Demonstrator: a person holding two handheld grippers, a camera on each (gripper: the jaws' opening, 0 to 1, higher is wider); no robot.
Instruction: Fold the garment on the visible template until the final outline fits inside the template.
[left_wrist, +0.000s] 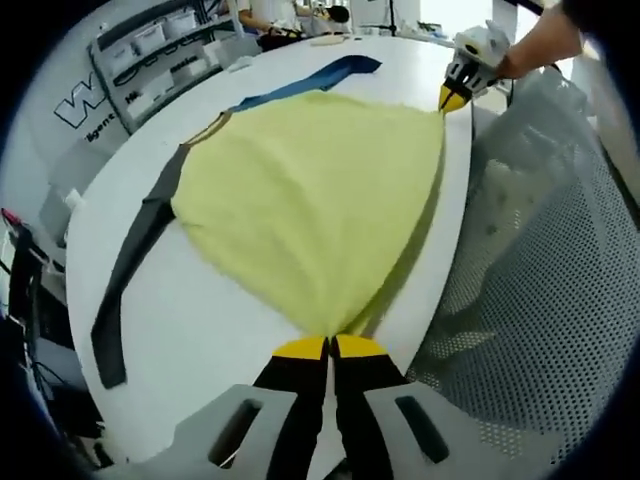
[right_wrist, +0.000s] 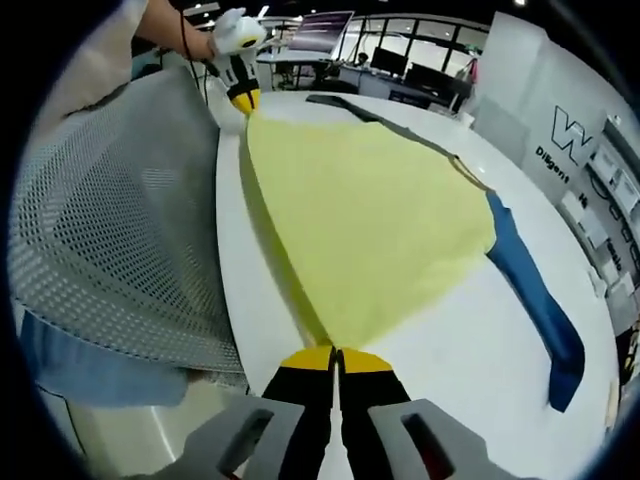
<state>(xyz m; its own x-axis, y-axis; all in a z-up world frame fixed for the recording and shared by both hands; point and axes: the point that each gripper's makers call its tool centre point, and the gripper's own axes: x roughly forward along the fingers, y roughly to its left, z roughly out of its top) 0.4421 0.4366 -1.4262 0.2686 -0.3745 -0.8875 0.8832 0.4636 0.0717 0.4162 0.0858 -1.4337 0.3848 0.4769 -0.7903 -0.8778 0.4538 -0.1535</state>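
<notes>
A pale yellow garment (left_wrist: 315, 210) lies spread over a white table (left_wrist: 210, 330), stretched between my two grippers along the table's near edge. My left gripper (left_wrist: 329, 346) is shut on one corner of the garment. Far across in the same view, my right gripper (left_wrist: 452, 99) pinches the opposite corner, held by a hand. In the right gripper view the yellow garment (right_wrist: 370, 220) fans out from my right gripper (right_wrist: 335, 357), shut on its corner, and my left gripper (right_wrist: 243, 100) grips the far corner. The template shows as a dark grey strip (left_wrist: 135, 260) and a blue strip (left_wrist: 320, 80) beside the cloth.
A grey mesh chair back (left_wrist: 540, 270) presses against the table edge on the person's side, seen too as the mesh (right_wrist: 120, 230) in the right gripper view. Shelves with bins (left_wrist: 160, 50) and desks with monitors (right_wrist: 400, 70) stand beyond the table. The blue strip (right_wrist: 535, 300) runs toward the table's far edge.
</notes>
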